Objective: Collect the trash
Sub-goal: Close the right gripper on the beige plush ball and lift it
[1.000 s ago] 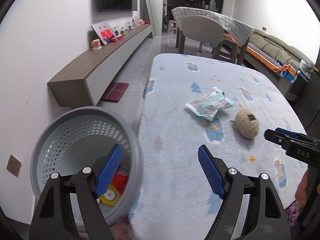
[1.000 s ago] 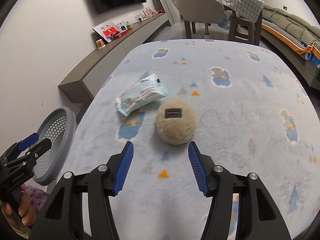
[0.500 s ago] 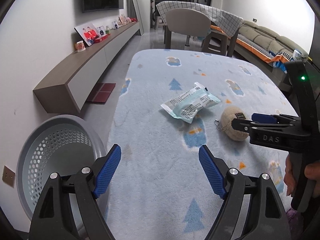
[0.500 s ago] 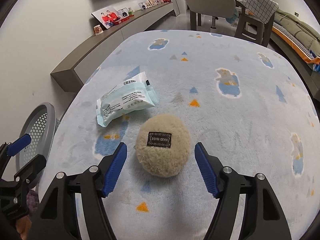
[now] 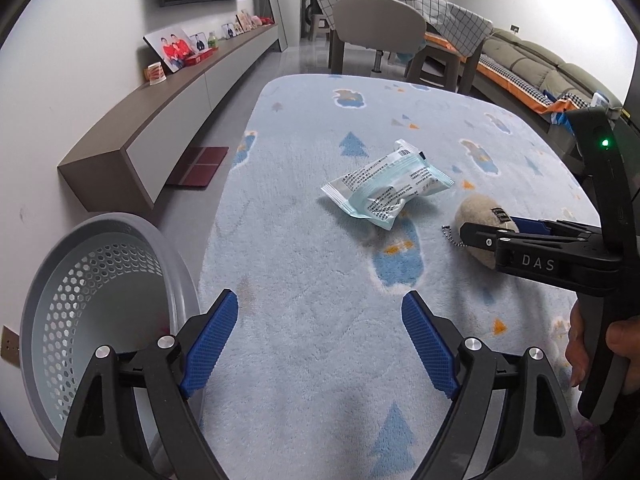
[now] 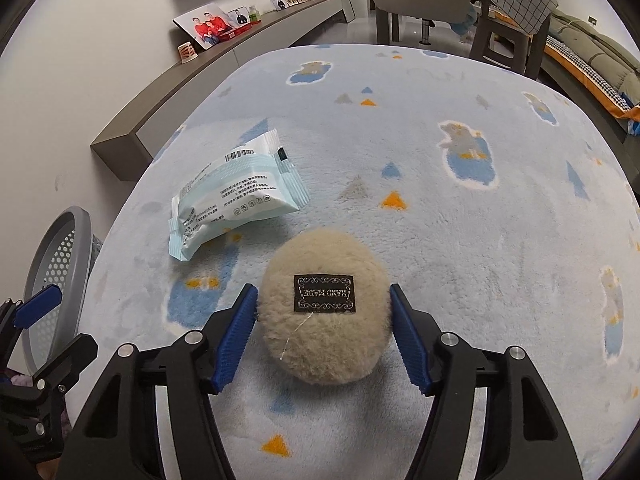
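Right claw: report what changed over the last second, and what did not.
The right claw moved forward until its open fingers bracket the beige plush ball, pads at its sides, not visibly squeezing. The left claw swung right, away from the grey basket, and remains open and empty. The wipes packet and the ball lie where they were on the blue blanket.

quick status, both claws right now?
Left claw: open, empty, above the rug.
Right claw: open around the plush ball, fingers at its sides, not clamped.
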{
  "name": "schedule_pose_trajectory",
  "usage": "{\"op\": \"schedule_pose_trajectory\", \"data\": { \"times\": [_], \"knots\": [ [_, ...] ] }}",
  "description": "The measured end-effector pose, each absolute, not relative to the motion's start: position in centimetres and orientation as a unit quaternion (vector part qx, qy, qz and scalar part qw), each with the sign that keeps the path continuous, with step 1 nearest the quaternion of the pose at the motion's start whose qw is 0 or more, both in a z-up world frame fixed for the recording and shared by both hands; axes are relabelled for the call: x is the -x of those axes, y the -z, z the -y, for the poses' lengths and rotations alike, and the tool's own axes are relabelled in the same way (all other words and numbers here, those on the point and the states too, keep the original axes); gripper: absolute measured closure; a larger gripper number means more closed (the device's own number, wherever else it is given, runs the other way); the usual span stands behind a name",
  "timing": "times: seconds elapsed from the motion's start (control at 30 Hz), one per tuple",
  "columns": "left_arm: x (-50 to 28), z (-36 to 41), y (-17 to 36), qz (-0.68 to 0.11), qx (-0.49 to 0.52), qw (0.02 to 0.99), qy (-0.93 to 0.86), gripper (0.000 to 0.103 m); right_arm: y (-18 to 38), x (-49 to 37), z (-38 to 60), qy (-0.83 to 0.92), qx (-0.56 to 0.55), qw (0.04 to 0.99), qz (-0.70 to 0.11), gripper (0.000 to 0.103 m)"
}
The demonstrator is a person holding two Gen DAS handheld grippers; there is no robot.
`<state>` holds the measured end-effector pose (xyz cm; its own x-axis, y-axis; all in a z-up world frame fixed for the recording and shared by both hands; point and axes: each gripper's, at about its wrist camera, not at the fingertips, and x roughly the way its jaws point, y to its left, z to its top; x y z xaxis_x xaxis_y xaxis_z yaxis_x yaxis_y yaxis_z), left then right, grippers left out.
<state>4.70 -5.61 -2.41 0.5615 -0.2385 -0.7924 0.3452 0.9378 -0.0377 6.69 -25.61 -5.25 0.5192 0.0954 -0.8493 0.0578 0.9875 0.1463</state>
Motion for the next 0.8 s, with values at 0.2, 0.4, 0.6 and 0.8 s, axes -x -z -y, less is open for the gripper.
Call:
{"op": "schedule_pose_trajectory", "data": {
  "times": [0.2, 0.4, 0.6, 0.8],
  "knots": [
    [-5.3, 6.9, 2.2, -0.438, -0.067, 0.880, 0.169, 0.020, 3.8, -5.9, 26.8, -0.013, -0.104, 0.872, -0.477, 0.046],
    [-7.1, 9.0, 1.7, -0.432, -0.071, 0.880, 0.185, 0.017, 1.5, -4.2, 29.1, -0.002, -0.135, 0.883, -0.450, 0.046],
    [-10.1, 11.3, 2.1, -0.434, -0.098, 0.873, 0.199, 0.016, 0.0, -3.3, 31.3, -0.001, -0.174, 0.884, -0.433, 0.046],
    [-12.5, 13.5, 3.4, -0.443, -0.128, 0.857, 0.231, 0.016, -1.0, -2.9, 31.6, -0.016, -0.186, 0.887, -0.423, 0.046]
  ]
}}
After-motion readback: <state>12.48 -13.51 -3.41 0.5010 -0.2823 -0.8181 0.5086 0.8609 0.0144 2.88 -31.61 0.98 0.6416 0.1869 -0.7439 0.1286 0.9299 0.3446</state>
